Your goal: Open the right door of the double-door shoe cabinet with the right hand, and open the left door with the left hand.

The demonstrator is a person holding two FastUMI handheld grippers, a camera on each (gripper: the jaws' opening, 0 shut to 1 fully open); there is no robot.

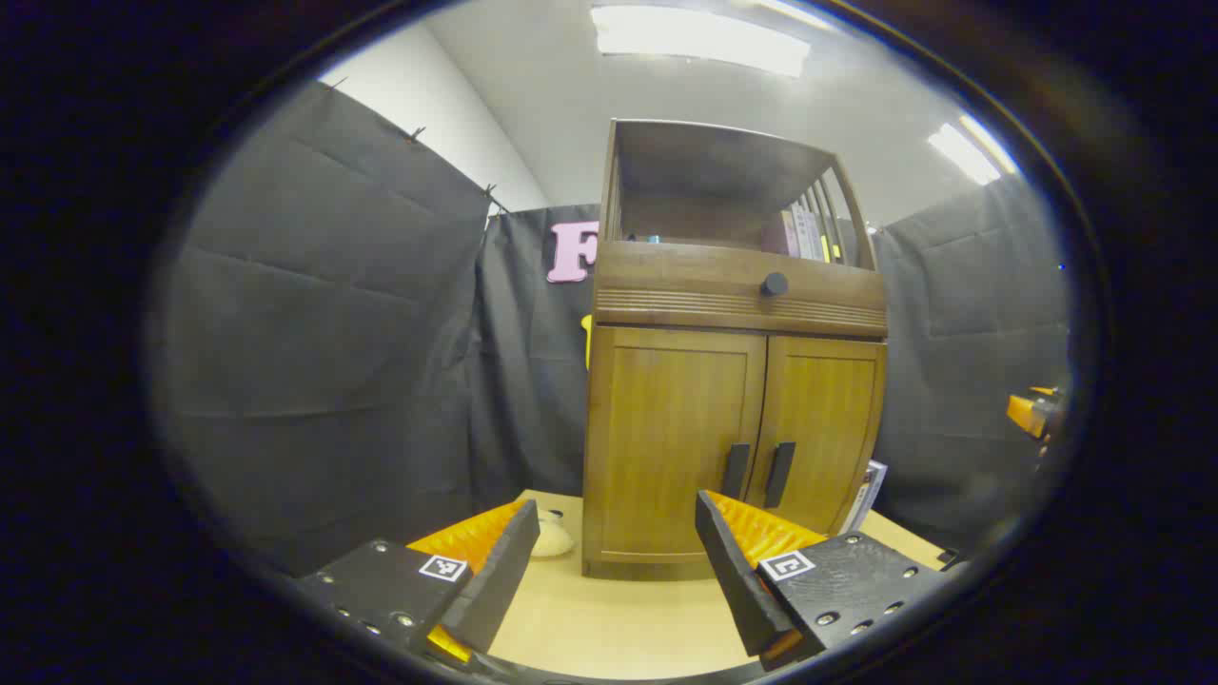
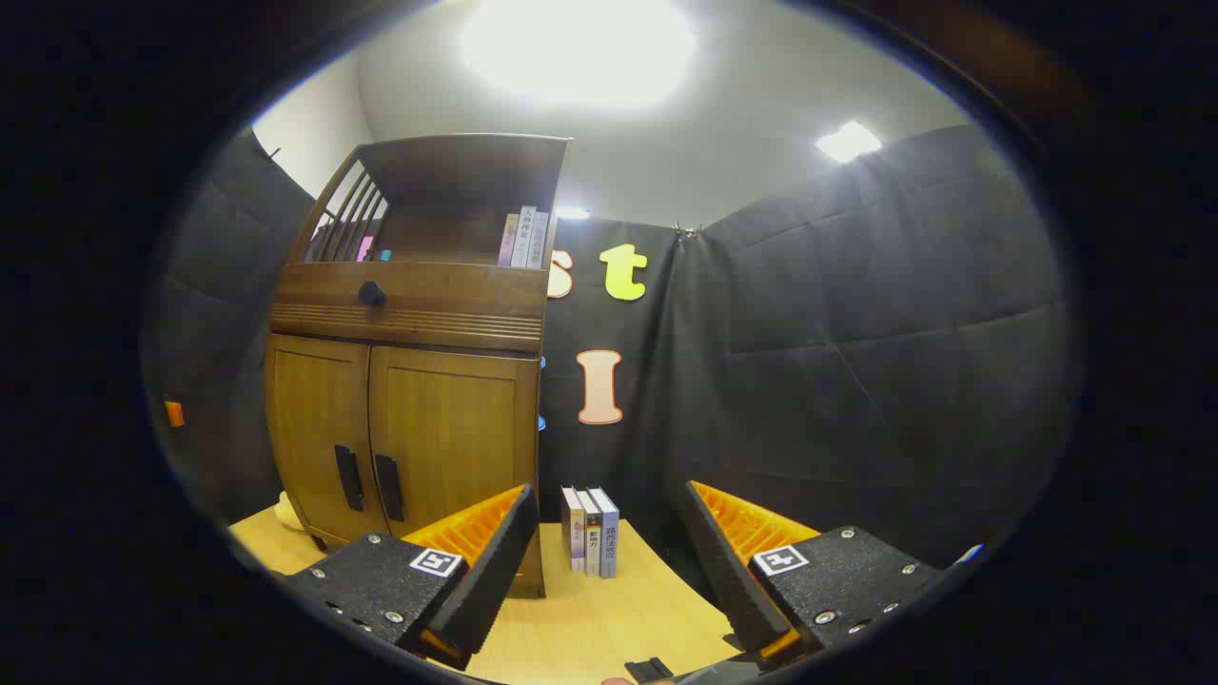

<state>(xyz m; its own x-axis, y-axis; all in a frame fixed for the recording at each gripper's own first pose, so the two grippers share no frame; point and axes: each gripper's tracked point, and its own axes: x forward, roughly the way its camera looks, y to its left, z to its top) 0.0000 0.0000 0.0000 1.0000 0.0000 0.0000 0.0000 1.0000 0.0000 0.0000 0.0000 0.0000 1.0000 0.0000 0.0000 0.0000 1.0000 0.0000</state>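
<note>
A wooden shoe cabinet [image 1: 733, 381] stands on a light table, both doors closed. In the left gripper view its left door [image 1: 671, 438] and right door [image 1: 826, 428] each carry a dark vertical handle at the middle seam: left handle [image 1: 735, 470], right handle [image 1: 779, 473]. My left gripper [image 1: 614, 561] is open, short of the cabinet, with nothing between its fingers. In the right gripper view the cabinet [image 2: 409, 381] stands to the left, with the right door [image 2: 452, 447] and its handle [image 2: 388, 487] nearer. My right gripper [image 2: 609, 552] is open and holds nothing, off to the cabinet's right.
A drawer with a round black knob [image 1: 774, 283] sits above the doors, under an open shelf holding books [image 2: 525, 238]. Three books [image 2: 590, 531] stand on the table right of the cabinet. A pale rounded object [image 1: 552, 538] lies left of the cabinet. Black cloth walls surround the table.
</note>
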